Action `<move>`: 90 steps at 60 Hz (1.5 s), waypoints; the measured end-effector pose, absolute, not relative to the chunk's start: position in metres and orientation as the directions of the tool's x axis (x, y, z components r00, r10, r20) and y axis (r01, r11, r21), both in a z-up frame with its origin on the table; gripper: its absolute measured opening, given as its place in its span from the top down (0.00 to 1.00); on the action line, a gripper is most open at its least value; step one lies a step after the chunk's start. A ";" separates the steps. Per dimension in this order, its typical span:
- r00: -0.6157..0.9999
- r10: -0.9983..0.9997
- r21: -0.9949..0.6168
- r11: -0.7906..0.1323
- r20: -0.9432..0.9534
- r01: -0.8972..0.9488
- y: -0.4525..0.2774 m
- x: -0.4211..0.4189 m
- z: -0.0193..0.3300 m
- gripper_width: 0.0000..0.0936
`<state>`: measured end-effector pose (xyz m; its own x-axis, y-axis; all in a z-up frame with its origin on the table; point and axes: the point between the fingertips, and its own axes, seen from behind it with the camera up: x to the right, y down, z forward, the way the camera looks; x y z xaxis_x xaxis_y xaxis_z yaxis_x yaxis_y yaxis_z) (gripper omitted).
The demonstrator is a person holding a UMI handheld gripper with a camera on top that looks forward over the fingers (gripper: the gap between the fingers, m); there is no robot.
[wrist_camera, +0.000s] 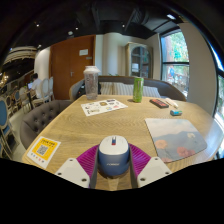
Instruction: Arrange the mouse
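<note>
The fingers [112,168] are seemingly pinching the mouse [113,153] between their pads, so keeping it level while carrying it to the mouse mat [176,138], lying ahead and rightward on the tabletop [90,130], is advisable.

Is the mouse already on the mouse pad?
No. The mouse sits between the tool fingers; the mouse pad lies apart.
</note>
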<state>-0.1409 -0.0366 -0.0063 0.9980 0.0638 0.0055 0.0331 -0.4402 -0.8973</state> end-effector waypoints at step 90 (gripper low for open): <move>0.991 -0.067 -0.896 -0.425 -0.113 -0.131 -0.071 0.079 0.038 0.10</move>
<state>0.0789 -0.0707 0.0384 0.9913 -0.0675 -0.1133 -0.1313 -0.4252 -0.8955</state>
